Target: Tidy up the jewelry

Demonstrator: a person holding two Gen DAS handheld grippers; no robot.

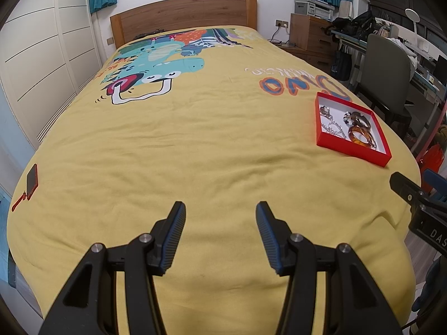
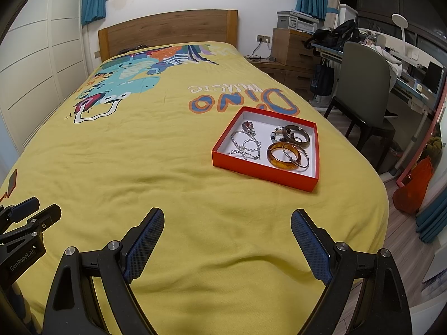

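A shallow red box (image 2: 259,174) with a white inside lies on the yellow bedspread; it also shows at the right in the left wrist view (image 1: 349,150). In it lie an amber bangle (image 2: 283,156), a dark brown bangle (image 2: 296,136), a thin metal ring bangle (image 2: 304,153), a silver chain (image 2: 245,146), a red pendant (image 2: 248,125) and a bead bracelet (image 2: 275,135). My right gripper (image 2: 227,217) is open and empty, near the bed's front, short of the box. My left gripper (image 1: 220,209) is open and empty, left of the box.
A red phone (image 1: 31,180) with a strap lies at the bed's left edge. A grey chair (image 2: 363,89), a cluttered desk (image 2: 413,83) and wooden drawers (image 2: 293,47) stand to the right. White wardrobe doors (image 1: 42,55) line the left. A wooden headboard (image 2: 167,30) stands at the far end.
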